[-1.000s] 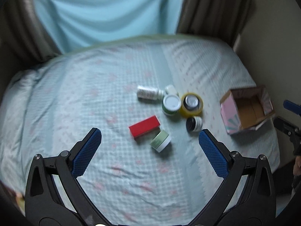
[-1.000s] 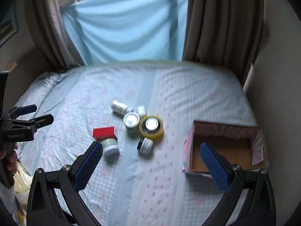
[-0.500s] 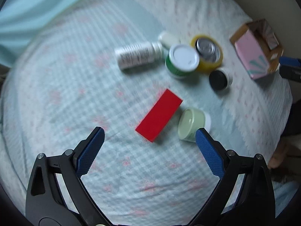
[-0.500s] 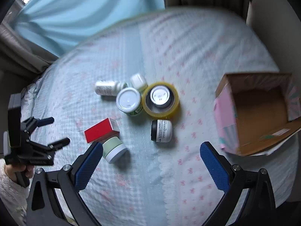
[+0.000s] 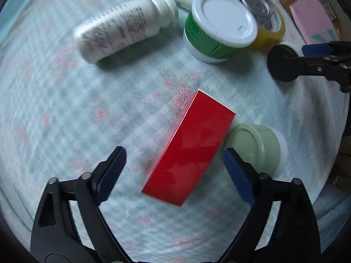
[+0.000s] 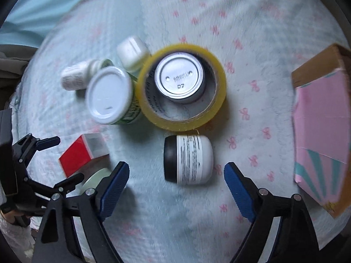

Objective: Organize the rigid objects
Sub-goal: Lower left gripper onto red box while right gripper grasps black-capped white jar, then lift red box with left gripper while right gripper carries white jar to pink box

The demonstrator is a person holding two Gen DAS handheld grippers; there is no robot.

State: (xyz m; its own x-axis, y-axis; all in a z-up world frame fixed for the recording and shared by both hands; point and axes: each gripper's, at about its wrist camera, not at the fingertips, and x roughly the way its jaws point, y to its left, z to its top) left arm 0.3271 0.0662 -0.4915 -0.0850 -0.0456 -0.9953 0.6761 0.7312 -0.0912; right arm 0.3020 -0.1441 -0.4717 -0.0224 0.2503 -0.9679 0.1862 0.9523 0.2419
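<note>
Our left gripper gapes wide around the red box lying mid-bed: stiff, light, glossy card, so we'd pinch its long flat sides. Our right gripper, equally released, straddles the small jar on its side; hard, smooth, liable to roll.

Pale blue checked bedspread with pink bows — light blue curtain behind, at upper left
</note>
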